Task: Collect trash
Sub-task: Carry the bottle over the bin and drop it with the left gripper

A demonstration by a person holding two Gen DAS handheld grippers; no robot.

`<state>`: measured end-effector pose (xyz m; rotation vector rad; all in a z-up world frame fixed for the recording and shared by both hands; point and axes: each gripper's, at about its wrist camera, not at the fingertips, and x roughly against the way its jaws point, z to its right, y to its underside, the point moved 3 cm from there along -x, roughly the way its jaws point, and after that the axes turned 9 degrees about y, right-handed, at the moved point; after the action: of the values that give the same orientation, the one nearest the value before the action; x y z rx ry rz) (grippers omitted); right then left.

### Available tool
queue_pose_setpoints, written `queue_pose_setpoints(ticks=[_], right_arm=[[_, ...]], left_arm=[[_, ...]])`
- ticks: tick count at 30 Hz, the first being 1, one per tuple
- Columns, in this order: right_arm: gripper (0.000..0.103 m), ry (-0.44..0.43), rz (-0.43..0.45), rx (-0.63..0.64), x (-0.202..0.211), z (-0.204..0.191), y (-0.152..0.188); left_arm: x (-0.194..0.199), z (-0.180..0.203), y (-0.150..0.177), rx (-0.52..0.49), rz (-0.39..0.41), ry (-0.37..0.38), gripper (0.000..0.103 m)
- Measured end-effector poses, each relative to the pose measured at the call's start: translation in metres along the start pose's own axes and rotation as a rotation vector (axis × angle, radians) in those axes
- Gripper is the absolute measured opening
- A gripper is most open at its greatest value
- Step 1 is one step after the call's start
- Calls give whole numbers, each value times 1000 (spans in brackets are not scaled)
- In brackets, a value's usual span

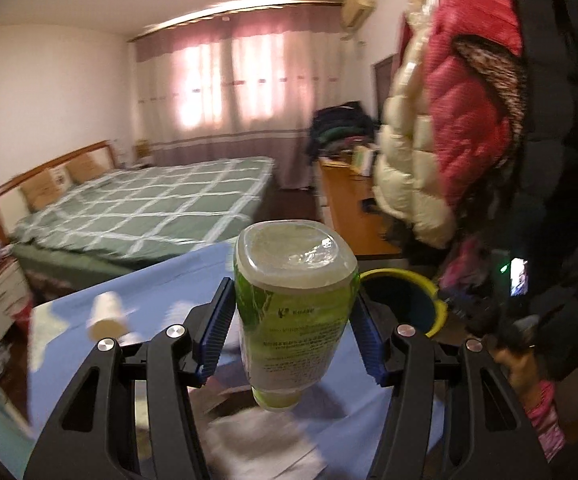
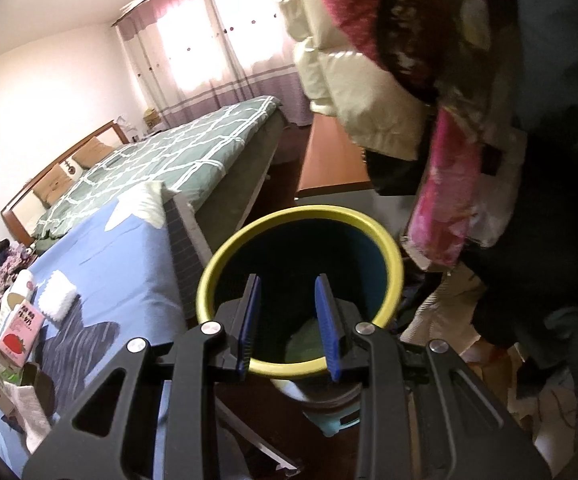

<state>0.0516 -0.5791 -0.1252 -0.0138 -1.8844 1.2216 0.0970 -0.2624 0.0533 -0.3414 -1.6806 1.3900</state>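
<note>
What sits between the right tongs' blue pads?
Nothing held. In the right wrist view the right tongs stand open and empty; through the gap shows only the yellow-rimmed bin beyond, something pale green at its bottom.

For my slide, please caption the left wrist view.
Left gripper carries a green bottle toward the yellow-rimmed bin.

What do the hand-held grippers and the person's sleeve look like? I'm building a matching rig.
Both the left hand-held gripper and the right hand-held gripper have black plastic linkage arms with cut-out slots, round silver pivot bolts and ribbed blue finger pads. The visible sleeve has a pink knit cuff.
</note>
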Motion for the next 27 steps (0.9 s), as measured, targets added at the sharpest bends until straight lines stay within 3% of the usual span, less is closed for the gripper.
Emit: queue_pose_setpoints(ticks=[8, 13, 18, 22, 27], right_arm=[[27, 39, -15, -34, -9, 34, 2], [27, 42, -35, -54, -18, 48, 3], [27, 45, -56, -76, -29, 62, 4], [27, 49, -73, -87, -36, 69, 8], [27, 48, -78, -89, -36, 70, 10]], left_arm=[[-125, 69, -29, -38, -75, 186, 56], [-203, 99, -22, -37, -153, 216, 56], [-280, 116, 5, 11, -292, 241, 55], [-313, 123, 30, 22, -366, 230, 54], [-322, 126, 47, 42, -428, 238, 54]])
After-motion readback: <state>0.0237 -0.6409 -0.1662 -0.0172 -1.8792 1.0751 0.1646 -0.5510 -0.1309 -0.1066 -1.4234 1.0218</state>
